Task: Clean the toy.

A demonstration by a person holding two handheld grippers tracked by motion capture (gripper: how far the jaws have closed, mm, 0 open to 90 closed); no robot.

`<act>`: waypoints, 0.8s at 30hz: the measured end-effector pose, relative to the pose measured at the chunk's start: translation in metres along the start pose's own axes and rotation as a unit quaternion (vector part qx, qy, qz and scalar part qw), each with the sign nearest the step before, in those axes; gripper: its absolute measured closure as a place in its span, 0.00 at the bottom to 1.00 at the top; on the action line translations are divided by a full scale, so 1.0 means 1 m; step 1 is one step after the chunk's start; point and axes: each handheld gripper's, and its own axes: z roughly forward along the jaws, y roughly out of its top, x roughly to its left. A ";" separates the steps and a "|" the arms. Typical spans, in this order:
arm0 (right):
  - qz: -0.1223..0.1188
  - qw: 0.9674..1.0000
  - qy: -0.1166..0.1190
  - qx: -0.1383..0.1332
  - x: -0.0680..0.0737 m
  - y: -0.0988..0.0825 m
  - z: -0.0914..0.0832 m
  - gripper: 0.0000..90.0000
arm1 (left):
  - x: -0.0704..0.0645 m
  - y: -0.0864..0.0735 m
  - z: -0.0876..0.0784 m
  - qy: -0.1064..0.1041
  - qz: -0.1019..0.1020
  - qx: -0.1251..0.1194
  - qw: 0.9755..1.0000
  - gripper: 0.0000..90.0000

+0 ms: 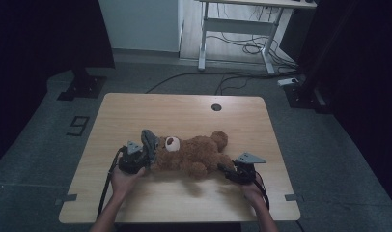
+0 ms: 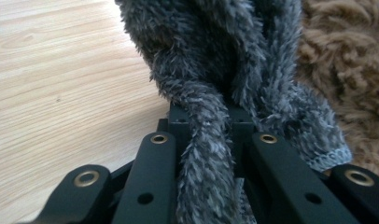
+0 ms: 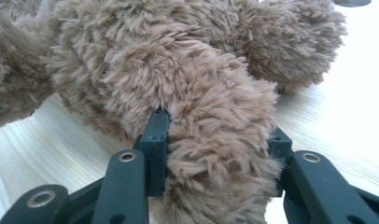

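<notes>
Bear [image 1: 196, 153]: lying on surface [image 1: 136, 116]; my right fingers [image 3: 215, 154] pinch its leg to steady it, left fingers [image 2: 208, 140] grip grey garment [image 2: 211, 65] for dressing it.

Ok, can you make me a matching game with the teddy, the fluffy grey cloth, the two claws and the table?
Things:
1. bear
2. grey cloth
3. left claw
4. right claw

States:
A. shut on a brown furry limb
B. pinched in black jaws beside the bear's head
C. lying on the table
D. shut on grey fluff

Pairs: 1-C, 2-B, 3-D, 4-A
</notes>
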 end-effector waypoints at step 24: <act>0.003 1.000 0.000 -0.005 -0.001 -0.001 -0.003 0.62 | -0.066 0.085 -0.013 -0.011 0.092 -0.033 0.995 0.85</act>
